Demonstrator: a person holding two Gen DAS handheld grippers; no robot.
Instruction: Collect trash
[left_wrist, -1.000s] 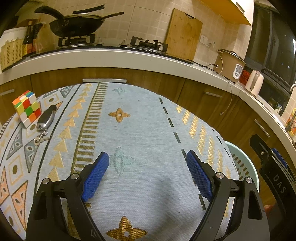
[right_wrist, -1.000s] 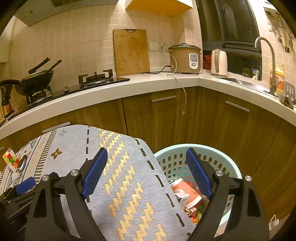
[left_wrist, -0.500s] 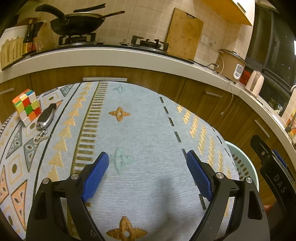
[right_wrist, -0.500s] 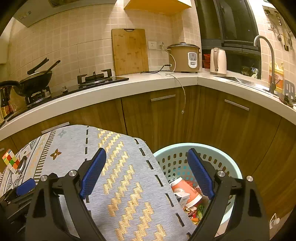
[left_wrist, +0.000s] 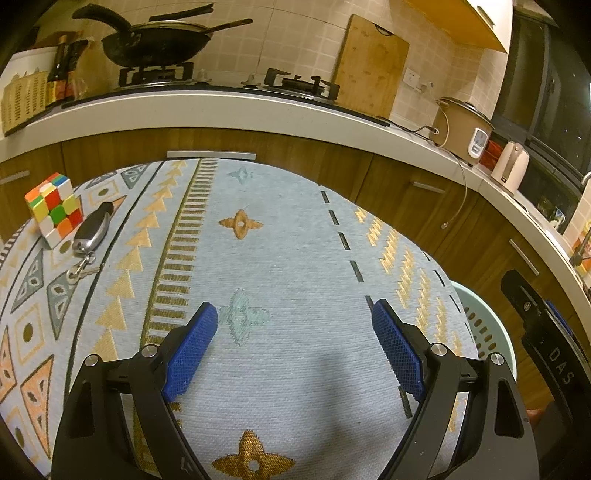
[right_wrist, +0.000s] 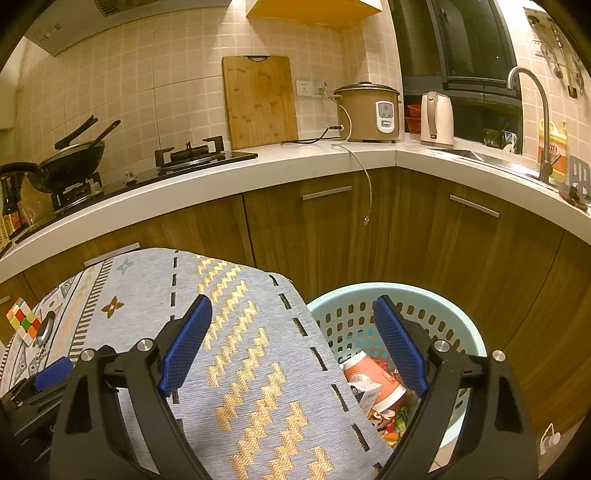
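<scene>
I have the left claw (left_wrist: 295, 314) spread wide over the patterned cloth (left_wrist: 288, 258) that covers the surface, nothing between its blue pads. Taking the pale green basket (right_wrist: 469, 332) as my landmark: it stands just off the cloth's right edge, below the surface. The right claw (right_wrist: 291, 310) is also spread and holds nothing; one pad sits above the cloth, the other above the basket's mouth. The trash (right_wrist: 376, 384) is inside the basket: an orange-and-white paper cup, a small carton and colourful scraps. Far from the basket, at the cloth's opposite end, I see a puzzle cube (left_wrist: 53, 208) with a key fob (left_wrist: 92, 229) touching it.
</scene>
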